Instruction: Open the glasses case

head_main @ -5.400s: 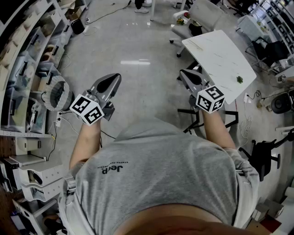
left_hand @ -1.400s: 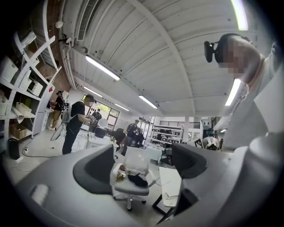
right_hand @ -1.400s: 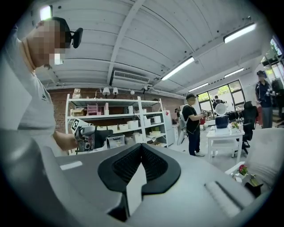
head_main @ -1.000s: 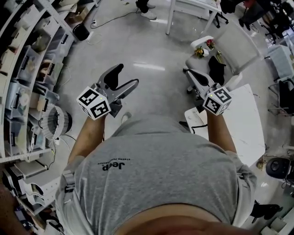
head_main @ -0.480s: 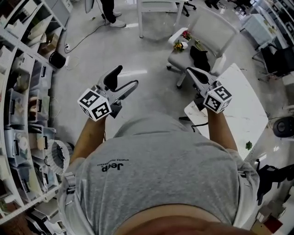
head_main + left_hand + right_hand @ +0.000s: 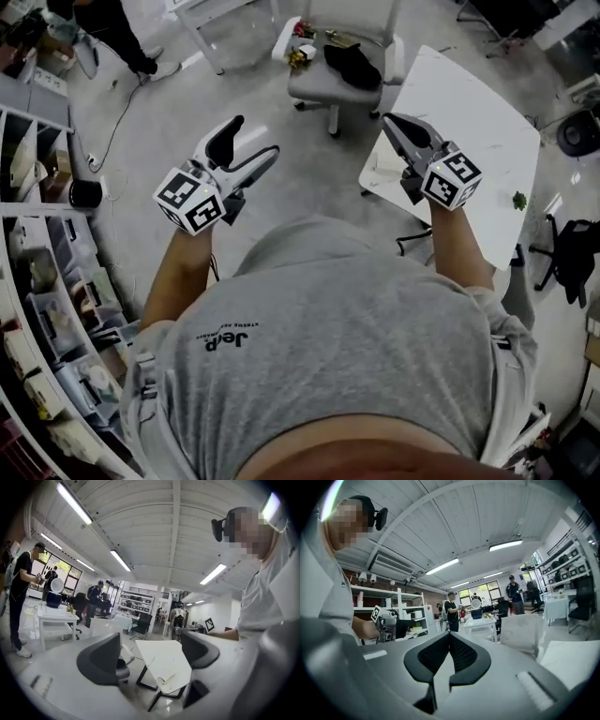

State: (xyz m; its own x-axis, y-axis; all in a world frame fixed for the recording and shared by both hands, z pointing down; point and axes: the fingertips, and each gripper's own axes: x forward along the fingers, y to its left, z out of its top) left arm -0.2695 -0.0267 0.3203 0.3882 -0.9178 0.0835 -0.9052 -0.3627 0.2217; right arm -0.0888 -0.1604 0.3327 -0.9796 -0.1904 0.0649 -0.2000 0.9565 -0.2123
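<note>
The whole scene is swung round from half a second ago: the white table is now brought right up under the right gripper, and the grey chair is carried to the top of the head view, so the working place is judged to be approached rather than worked at. The left gripper is held over bare floor with its fingers spread, as they were a second ago, and only table and floor are seen between them. The right gripper's fingers are pressed together on nothing. No glasses case is to be found in any view, and only a small green scrap is made out on the table, so the opening is judged not yet begun. Storage boxes are lined along the shelves at the left, and their contents are too small to be told.
</note>
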